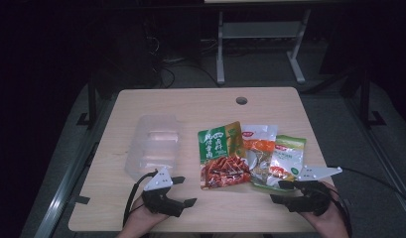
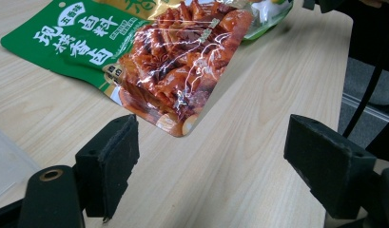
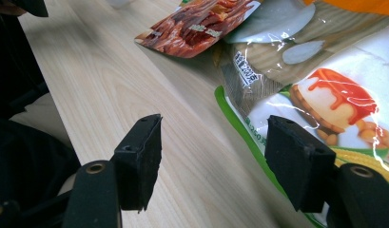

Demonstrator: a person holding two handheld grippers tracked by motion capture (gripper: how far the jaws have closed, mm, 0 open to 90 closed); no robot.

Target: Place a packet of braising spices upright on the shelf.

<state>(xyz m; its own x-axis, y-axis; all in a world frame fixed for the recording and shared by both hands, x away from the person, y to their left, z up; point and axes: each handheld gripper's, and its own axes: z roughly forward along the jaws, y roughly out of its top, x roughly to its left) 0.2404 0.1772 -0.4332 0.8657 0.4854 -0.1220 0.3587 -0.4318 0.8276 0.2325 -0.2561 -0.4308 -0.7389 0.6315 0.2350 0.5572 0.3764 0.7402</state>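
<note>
Starting from the tabletop's near edge, you hold the left claw (image 1: pixel 183 191) and right claw (image 1: pixel 276 191) with jaws apart, empty. Three snack packets (image 1: pixel 222 154) lie untouched right of centre; the clear box (image 1: pixel 153 145) left of them stands empty, so everything remains.

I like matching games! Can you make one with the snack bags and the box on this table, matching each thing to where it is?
Things:
1. clear plastic box
2. green packet of red spicy strips
3. white and orange snack bag
4. light green and white snack bag

Places:
A. far right of the row of bags
B. alone on the left
C. middle of the row
D. left end of the row

Pairs: 1-B, 2-D, 3-C, 4-A
</note>
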